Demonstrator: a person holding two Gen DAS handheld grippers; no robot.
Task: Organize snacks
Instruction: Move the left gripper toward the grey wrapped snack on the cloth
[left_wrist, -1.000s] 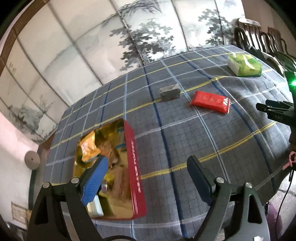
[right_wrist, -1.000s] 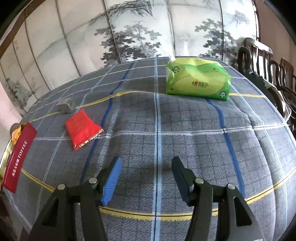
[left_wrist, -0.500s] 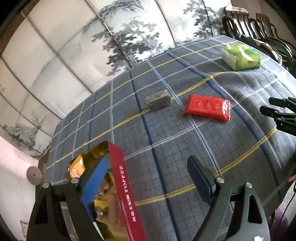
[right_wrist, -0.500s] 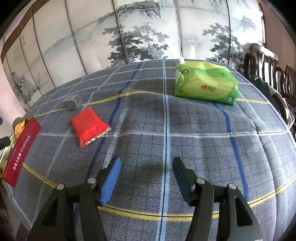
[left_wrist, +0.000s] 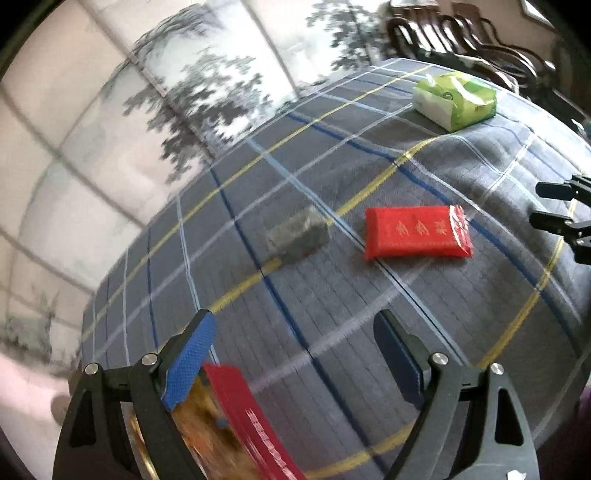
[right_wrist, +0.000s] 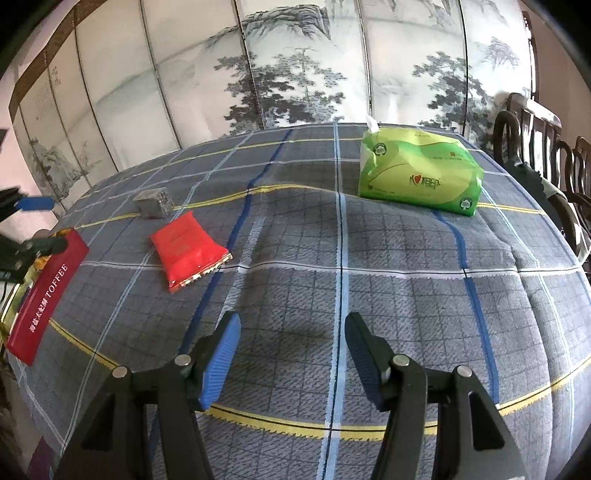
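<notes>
Toffee tin (left_wrist: 251, 424) has slid to the left view's bottom edge as the spread, empty left gripper (left_wrist: 295, 354) swings toward the red packet (left_wrist: 413, 232), probably the next snack to collect; the right gripper (right_wrist: 291, 350) hovers part-open, empty.

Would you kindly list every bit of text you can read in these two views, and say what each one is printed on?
"TOFFEE": white letters on the red tin side, after Chinese characters too small to read.
Red snack packet: gold characters, blurred, unreadable.
Green tissue pack: red heart logo with characters, too small to read.
Grey packet: no legible text.
</notes>
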